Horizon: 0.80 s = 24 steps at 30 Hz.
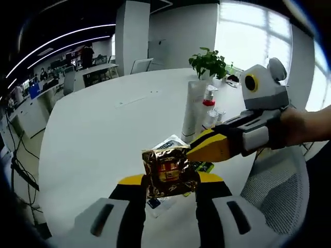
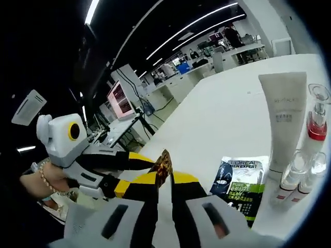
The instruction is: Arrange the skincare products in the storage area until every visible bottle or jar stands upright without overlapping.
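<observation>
This is an open-plan office. A big white round-edged desk (image 1: 103,129) sits in front, with a mesh-backed office chair (image 1: 276,181) tucked at its side. Behind it run rows of workstations (image 1: 31,103) with monitors (image 2: 120,101) and loose cables (image 1: 18,155) hanging down to the floor, and a few people sit or stand at the far desks. Long strips of linear lighting (image 2: 191,23) cross a dark ceiling. A thick white pillar (image 1: 132,31) rises mid-room, and tall bright windows (image 1: 253,31) line one wall. A potted green plant (image 1: 209,63) stands on the far edge of the desk, near the windows.
</observation>
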{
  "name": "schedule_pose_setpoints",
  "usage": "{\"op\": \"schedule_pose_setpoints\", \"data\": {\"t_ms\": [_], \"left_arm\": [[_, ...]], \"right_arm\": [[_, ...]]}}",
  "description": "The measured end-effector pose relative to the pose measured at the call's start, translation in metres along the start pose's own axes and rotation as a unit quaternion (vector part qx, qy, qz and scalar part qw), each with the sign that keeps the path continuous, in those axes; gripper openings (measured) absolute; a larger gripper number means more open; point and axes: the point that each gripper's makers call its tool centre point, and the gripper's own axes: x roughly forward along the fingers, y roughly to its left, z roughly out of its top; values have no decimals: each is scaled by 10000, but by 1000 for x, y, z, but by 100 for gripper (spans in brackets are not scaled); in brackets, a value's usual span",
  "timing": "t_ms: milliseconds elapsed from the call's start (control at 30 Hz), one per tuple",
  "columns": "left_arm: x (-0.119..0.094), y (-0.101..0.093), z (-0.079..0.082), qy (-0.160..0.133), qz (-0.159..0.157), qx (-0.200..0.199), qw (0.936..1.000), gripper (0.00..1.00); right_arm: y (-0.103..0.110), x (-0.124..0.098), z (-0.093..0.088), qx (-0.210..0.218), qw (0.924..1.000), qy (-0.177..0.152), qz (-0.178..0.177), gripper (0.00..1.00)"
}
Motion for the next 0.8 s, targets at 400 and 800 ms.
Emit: {"op": "schedule_pose_setpoints", "data": {"t_ms": [400, 800], "left_arm": [[1, -3, -5, -95, -275, -349, 9990, 36], [-8, 7, -19, -370, -788, -1042, 9907, 27]], "right_arm": [[2, -2, -4, 343, 9993, -17, 116, 1], [1, -5, -2, 383, 9990, 67, 205, 1]]}}
